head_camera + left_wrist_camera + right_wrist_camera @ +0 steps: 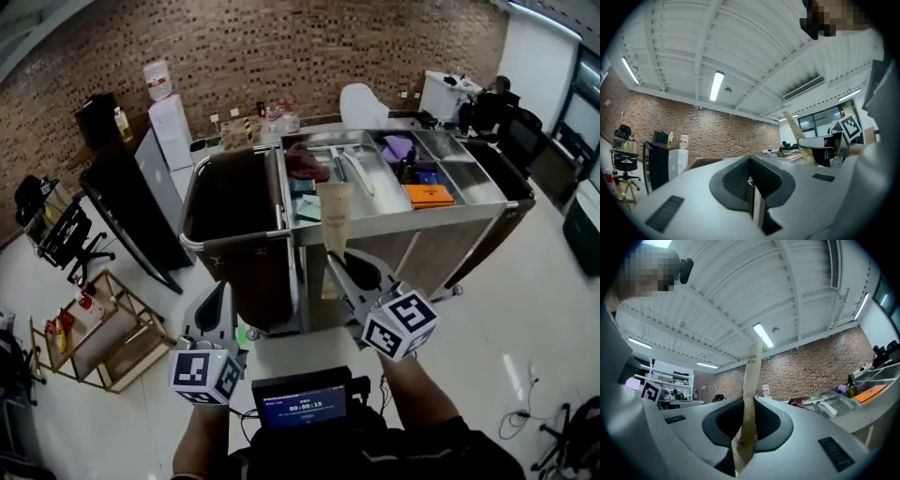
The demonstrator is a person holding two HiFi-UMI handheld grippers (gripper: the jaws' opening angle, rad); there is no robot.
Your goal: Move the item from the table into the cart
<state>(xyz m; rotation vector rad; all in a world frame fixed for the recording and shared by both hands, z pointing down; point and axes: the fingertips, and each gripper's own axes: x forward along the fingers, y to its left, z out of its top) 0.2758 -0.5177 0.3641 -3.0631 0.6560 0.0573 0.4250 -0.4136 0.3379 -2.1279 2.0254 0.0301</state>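
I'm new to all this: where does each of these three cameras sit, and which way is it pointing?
Head view: on the person's head, steeply down at the cart, both forearms, left gripper and right gripper.
Left gripper view: on the left gripper, along its closed jaws toward the brick wall.
Right gripper view: on the right gripper, along jaws clamping a paper packet.
Shared: head and right gripper views both show the cart's trays and the packet.

The paper packet [334, 220] is showing tan, the left gripper [217, 296] and right gripper [337, 265] are showing grey with black-and-white square-patterned cubes [401, 323], and at one o'clock the silver cart [394, 223] is holding an orange box [428, 194] and, possibly, purple cloth [397, 147].
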